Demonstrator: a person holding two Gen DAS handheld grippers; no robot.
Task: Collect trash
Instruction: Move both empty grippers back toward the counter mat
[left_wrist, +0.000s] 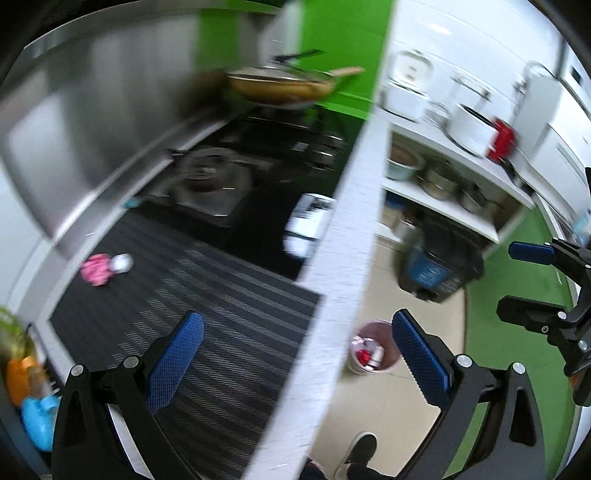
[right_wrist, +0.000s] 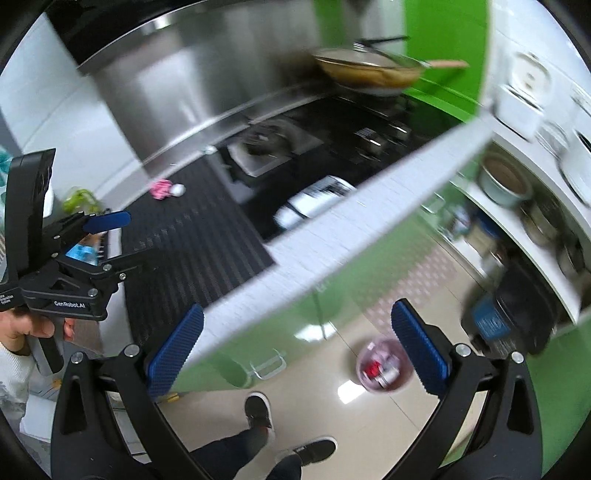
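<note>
A crumpled pink wrapper (left_wrist: 95, 270) with a small white ball of paper (left_wrist: 122, 262) beside it lies on the dark striped counter mat (left_wrist: 207, 310), far left. The same pink wrapper (right_wrist: 161, 189) and white paper ball (right_wrist: 178, 189) show in the right wrist view. A white packet (left_wrist: 309, 221) lies near the counter edge, and the packet (right_wrist: 314, 201) also shows from the right. On the floor stands a small trash bin (left_wrist: 373, 347) with scraps inside; the bin (right_wrist: 384, 363) is blurred from the right. My left gripper (left_wrist: 297, 360) is open and empty above the counter edge. My right gripper (right_wrist: 297, 356) is open and empty too.
A stove (left_wrist: 266, 155) with a wok (left_wrist: 288, 86) sits at the back. White shelves (left_wrist: 454, 184) hold pots and appliances at right. A dark canister (left_wrist: 439, 266) stands on the floor. The white counter edge (left_wrist: 332, 295) crosses the view. The person's shoes (right_wrist: 260, 410) are below.
</note>
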